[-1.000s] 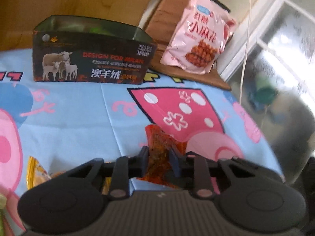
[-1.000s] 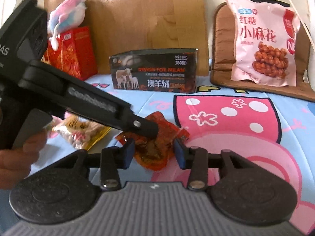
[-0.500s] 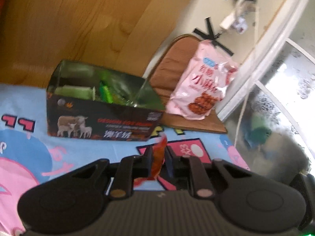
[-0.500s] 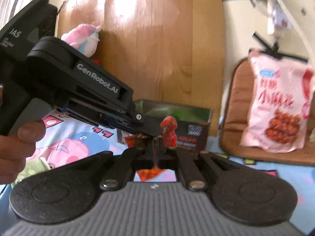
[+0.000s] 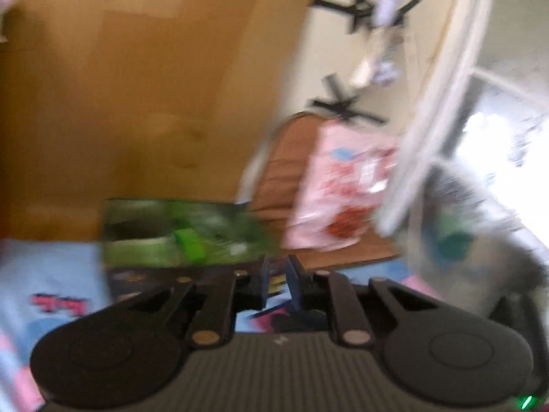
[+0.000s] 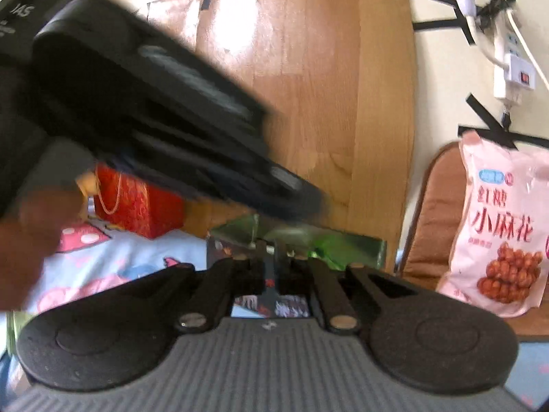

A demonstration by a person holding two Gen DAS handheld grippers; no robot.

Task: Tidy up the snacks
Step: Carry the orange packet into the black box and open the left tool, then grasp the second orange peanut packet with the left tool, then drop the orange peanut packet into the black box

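Note:
The dark open-top box [image 5: 178,240] with a green inside stands on the blue and pink cloth; it also shows in the right wrist view [image 6: 308,243]. My left gripper [image 5: 276,274] is just in front of the box's right end, its jaws a little apart with nothing red between them; the view is blurred. My right gripper [image 6: 274,261] is shut, with a small red sliver of the red snack packet [image 6: 271,281] between its fingers. The left gripper's body [image 6: 164,130] crosses the right wrist view above the box.
A large pink snack bag [image 6: 501,226] leans on a brown cushion [image 6: 432,213] at the right. A red gift box [image 6: 137,206] stands at the back left. A wooden board [image 6: 326,86] is behind the box. A power strip [image 6: 511,68] hangs on the wall.
Both grippers rose and moved toward the box. The red packet, held by both half a second ago, no longer shows in the left jaws, which have parted slightly. The right gripper stays shut.

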